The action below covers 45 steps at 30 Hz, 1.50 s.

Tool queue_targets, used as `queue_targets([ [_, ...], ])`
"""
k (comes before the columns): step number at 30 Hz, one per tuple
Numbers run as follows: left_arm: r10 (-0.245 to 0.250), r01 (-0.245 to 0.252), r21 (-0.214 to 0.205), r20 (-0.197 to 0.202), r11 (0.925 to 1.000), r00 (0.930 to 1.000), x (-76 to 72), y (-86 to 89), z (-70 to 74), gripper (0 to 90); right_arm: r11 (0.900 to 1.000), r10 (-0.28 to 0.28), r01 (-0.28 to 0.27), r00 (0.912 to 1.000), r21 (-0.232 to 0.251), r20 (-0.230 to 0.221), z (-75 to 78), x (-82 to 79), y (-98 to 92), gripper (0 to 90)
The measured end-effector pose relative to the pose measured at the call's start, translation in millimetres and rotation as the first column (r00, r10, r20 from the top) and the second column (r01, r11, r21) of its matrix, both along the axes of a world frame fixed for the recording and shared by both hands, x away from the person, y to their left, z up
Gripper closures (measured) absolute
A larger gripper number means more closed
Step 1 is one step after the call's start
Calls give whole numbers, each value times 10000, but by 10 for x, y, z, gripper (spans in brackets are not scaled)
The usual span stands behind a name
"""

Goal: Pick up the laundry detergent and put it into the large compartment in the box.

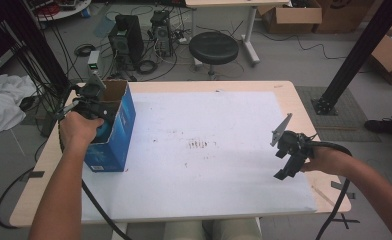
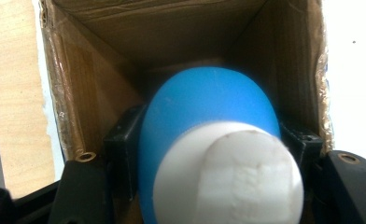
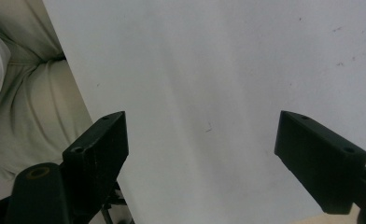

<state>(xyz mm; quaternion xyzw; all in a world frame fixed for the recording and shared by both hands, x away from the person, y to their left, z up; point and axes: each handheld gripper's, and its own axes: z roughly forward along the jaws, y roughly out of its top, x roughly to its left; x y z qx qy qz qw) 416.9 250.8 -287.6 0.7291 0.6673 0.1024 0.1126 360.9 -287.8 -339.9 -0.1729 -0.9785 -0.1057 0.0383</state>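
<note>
Now the left tool (image 2: 204, 154) is clamping the blue bottle (image 2: 204, 121) by its sides, white cap toward the camera, and is pointing it down into the open box (image 1: 115, 131) at nine o'clock on the table (image 1: 204, 150). Gripping it by the body is probably keeping it lined up between the cardboard walls. The right tool (image 1: 290, 156) is hanging at three o'clock, jaws spread wide and empty, apparently staying clear of the box.

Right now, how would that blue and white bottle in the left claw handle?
The bottle looks smooth and rounded, so probably slippery and apt to roll if laid down. The left claw clamps its sides inside the cardboard box, suggesting a fairly stiff body.
</note>
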Motion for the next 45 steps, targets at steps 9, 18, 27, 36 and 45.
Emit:
queue_targets([
  [9, 100, -101, -181, -25, 9998, 9999, -2, 26, -8, 372, 10000, 58, -58, 10000, 17, -19, 1, -4, 20, 172],
  [18, 228, -231, -404, -66, 9989, 9997, -26, 64, 26, 340, 10000, 37, -37, 10000, 22, -19, -5, -10, 18, 173],
  [27, 322, -309, -576, 207, 9979, 9993, -42, 82, 167, 302, 10000, 83, -83, 10000, 2, -6, 8, -17, 29, 173],
  [36, 215, -188, -663, 392, 9976, 9990, -49, 81, 354, 290, 10000, 97, -98, 9999, 18, 54, 14, -26, 27, 173],
  [45, 29, 16, -708, 629, 9975, 9980, -59, 62, 572, 288, 10000, 99, -99, 9999, -9, 56, 26, -26, 26, 173],
])
